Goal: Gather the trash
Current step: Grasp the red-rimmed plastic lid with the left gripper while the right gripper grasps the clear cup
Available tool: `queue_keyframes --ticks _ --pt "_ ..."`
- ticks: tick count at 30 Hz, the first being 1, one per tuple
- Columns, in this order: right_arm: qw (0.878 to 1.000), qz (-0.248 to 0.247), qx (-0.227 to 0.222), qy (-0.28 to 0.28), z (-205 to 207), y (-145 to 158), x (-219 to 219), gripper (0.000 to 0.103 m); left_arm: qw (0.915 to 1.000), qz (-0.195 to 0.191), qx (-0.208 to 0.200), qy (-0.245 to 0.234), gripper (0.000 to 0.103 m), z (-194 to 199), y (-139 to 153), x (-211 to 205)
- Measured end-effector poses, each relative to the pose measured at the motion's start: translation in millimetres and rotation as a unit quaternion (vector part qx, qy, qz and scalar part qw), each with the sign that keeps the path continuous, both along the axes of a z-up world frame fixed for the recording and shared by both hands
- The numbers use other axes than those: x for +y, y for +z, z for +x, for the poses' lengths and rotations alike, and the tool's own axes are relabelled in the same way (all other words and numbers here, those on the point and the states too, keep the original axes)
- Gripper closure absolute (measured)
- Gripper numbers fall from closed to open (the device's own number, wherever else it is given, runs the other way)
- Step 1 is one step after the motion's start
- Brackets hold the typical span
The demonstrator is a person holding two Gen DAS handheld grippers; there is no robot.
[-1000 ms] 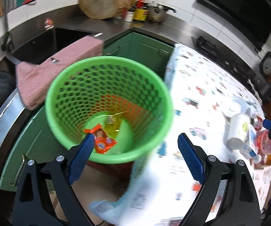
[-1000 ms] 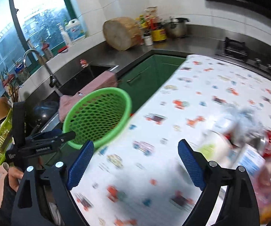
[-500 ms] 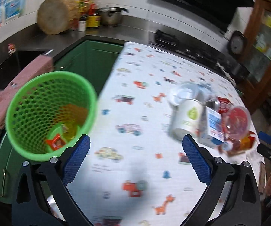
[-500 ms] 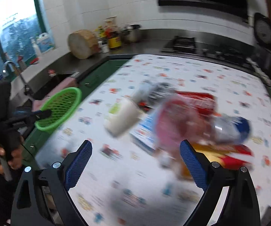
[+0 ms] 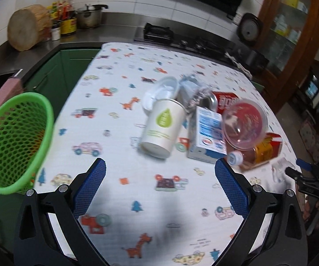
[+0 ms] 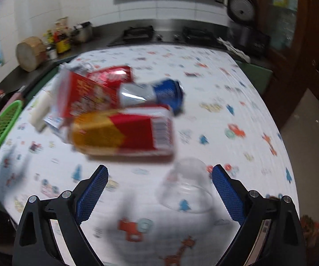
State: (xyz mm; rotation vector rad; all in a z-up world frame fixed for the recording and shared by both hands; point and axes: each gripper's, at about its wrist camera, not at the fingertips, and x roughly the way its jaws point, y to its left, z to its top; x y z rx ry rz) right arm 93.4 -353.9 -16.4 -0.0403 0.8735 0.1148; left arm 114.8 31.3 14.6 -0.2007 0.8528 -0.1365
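Both views have swung off the green basket [image 5: 15, 141] and onto the pile of trash in the middle of the tabletop [image 5: 119, 190] — a second ago the left wrist camera looked straight down into the basket, with 2 or so wrappers on its bottom, and now the basket sits at the far left edge of that view, beside the tabletop's edge. The left gripper [image 5: 160, 184] has its jaws spread as wide as they go, with nothing between them, and points toward a white paper cup [image 5: 162, 128] lying on its side, just beside a blue-and-white carton [image 5: 207, 136] and a clear lid with red under it [image 5: 243, 124]. The right gripper [image 6: 160, 190] has also come around from the basket side to the pile; its jaws stand wide apart and empty, with a clear plastic cup [image 6: 184, 188] lying on the cloth just ahead of them, nearer the right jaw, and a red-and-yellow packet [image 6: 124, 133] beyond. A blue-and-silver can [image 6: 150, 93] lies behind that packet. This reads as 1 drop-off finished and the next pick beginning — most of the trash is still on the tabletop, well apart from the basket, so the task looks early. The right view is blurred, so exact contact cannot be judged.
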Motion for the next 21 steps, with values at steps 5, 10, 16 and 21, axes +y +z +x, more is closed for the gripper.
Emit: queue_keyframes --ticks 5,10,16,21 --pt "1.000 -0.005 0.007 -0.017 4.3 -16.0 -5.9 0.012 0.9996 0.005 0.008 -0.028 0.006 3.0 -6.5 -22.6" --pt "0.999 0.005 0.020 -0.036 10.9 -24.4 -12.9 0.024 0.9980 -0.002 0.013 -0.062 0.005 8.7 -8.7 -49.3" --pt "0.998 0.014 0.038 -0.038 12.6 -34.4 -18.2 0.041 0.9938 0.010 0.000 -0.111 0.005 19.6 -6.4 -89.8" --pt "0.999 0.016 0.038 -0.035 11.2 -36.3 -19.9 0.042 0.9886 0.013 -0.023 -0.148 0.005 27.3 1.2 -118.7"
